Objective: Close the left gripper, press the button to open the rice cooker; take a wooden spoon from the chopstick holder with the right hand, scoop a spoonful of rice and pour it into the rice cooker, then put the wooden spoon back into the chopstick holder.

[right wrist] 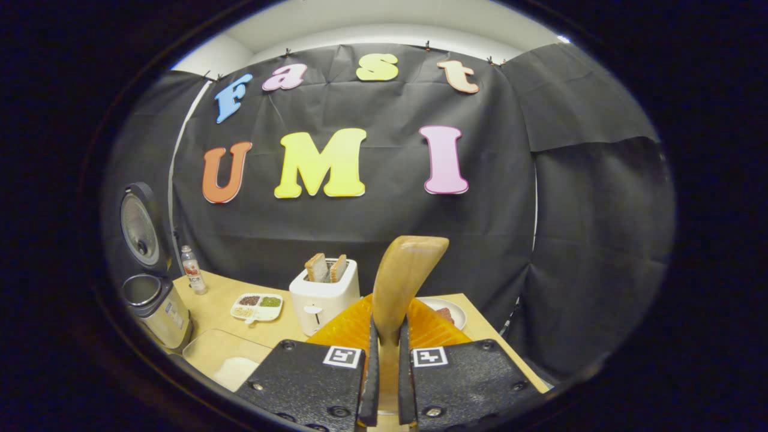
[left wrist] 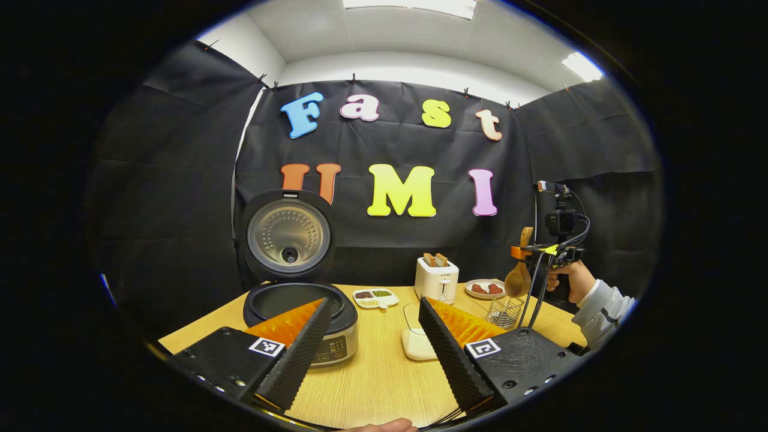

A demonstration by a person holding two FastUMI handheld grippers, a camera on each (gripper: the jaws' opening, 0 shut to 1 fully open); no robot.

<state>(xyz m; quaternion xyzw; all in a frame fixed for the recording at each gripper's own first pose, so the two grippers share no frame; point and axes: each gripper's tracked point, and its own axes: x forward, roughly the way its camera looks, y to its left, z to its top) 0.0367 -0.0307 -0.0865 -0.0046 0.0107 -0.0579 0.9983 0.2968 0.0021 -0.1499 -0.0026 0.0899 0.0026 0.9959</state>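
The wooden spoon (right wrist: 401,282) was held between the jaws of the right gripper (right wrist: 384,366), both fingers pressing on its handle, which rose upright in the right gripper view; in the left gripper view the same spoon (left wrist: 519,273) hung with its bowl down, just above the wire chopstick holder (left wrist: 505,311), and a hand (left wrist: 570,279) in a light sleeve held that gripper (left wrist: 555,252); the rice cooker (left wrist: 300,312) stood on the left part of the wooden worktop (left wrist: 378,372) with its lid (left wrist: 289,235) raised upright and the pot open; the left gripper (left wrist: 372,342) was in front of it with its jaws wide apart and nothing between them; a clear container with white rice (left wrist: 417,339) lay between the cooker and the holder; behind stood a white toaster (left wrist: 437,279) with two bread slices, a small divided dish of beans (left wrist: 375,297) and a plate (left wrist: 485,288) with something red; a bottle (right wrist: 192,270) stood near the cooker (right wrist: 157,309).
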